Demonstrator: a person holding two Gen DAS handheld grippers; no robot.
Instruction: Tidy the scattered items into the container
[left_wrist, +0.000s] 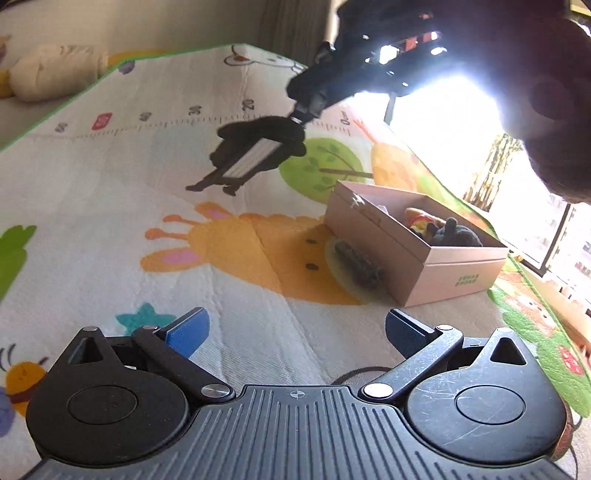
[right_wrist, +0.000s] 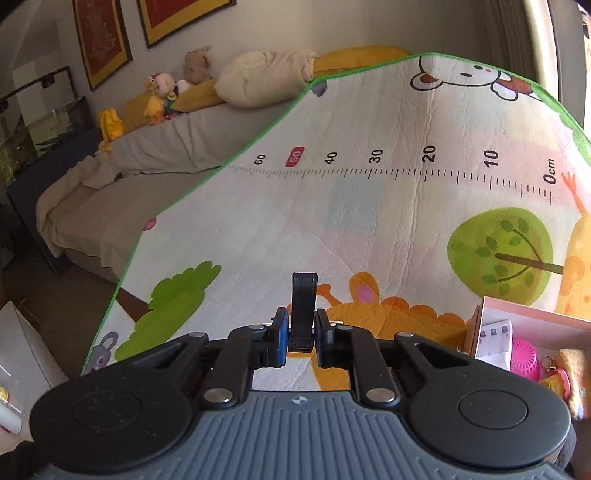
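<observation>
Left wrist view: left gripper fills the bottom, blue pads spread, nothing between them. Mid-right, the pink box stands open on the play mat, plush toys inside; a dark item lies against its near wall. Upper centre, the right gripper hangs over the mat, clenched on a black clip-like object.

Right wrist view: jaws clamped on that object. Box sits lower right.

Step, as judged: carry to the box. Next: swing right, release above the opening. Mat's green edge far off; open room ample.

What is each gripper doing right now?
Left gripper: open, holding nothing.
Right gripper: shut on a black clip.
</observation>
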